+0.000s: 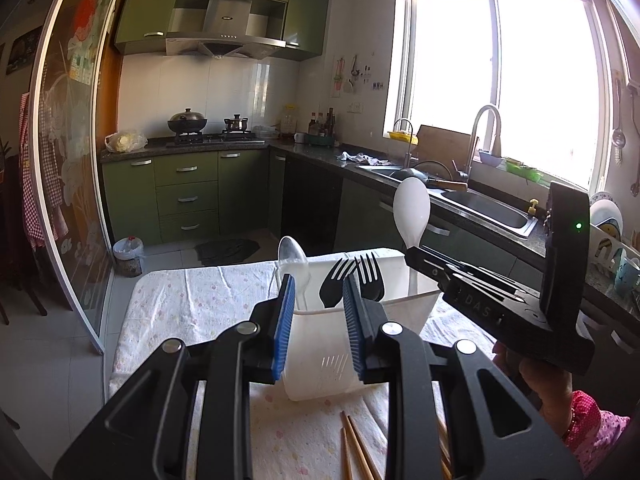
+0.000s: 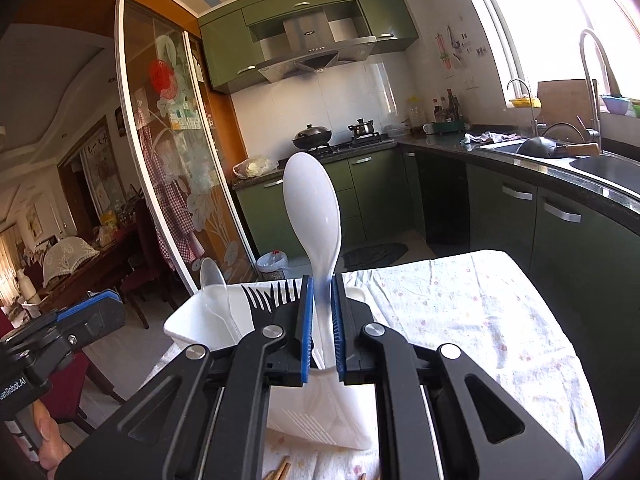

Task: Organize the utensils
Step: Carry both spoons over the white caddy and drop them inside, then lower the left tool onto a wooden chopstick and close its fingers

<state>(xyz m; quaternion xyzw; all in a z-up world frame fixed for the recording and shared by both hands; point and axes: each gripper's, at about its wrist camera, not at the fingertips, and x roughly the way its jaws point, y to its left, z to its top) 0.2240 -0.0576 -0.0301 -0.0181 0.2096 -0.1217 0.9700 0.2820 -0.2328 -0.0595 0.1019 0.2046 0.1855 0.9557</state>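
Here the right gripper point(image 2: 321, 320) pinches the handle of a white spoon point(image 2: 314, 208), bowl up, the handle's lower end already reaching down inside the white utensil holder point(image 2: 192, 320) directly beneath the jaws.

Risks, as I judge them:
- Spoon held near mid-handle, bowl high above the pads; let go too early and it may tip outward over the rim rather than slide in.
- Holder looks light plastic. A sideways nudge from the handle or the right gripper's frame could shove or topple it, spilling the contents.
- The left gripper point(image 1: 318, 320) sits with the near wall of the holder between its blue pads, jaws narrowly parted; whether they press on the wall I cannot tell. If not, nothing steadies the holder.

Holder contents:
- Two black forks point(image 1: 348, 280), tines up, just ahead of the left gripper's right pad.
- A clear plastic spoon point(image 1: 294, 260), bowl up, ahead of its left pad.
- White spoon going in beyond the forks, on the right gripper's side.

Still out: wooden chopsticks point(image 1: 356, 448) on the cloth-covered table point(image 1: 180, 300), below and behind the left gripper's fingertips.
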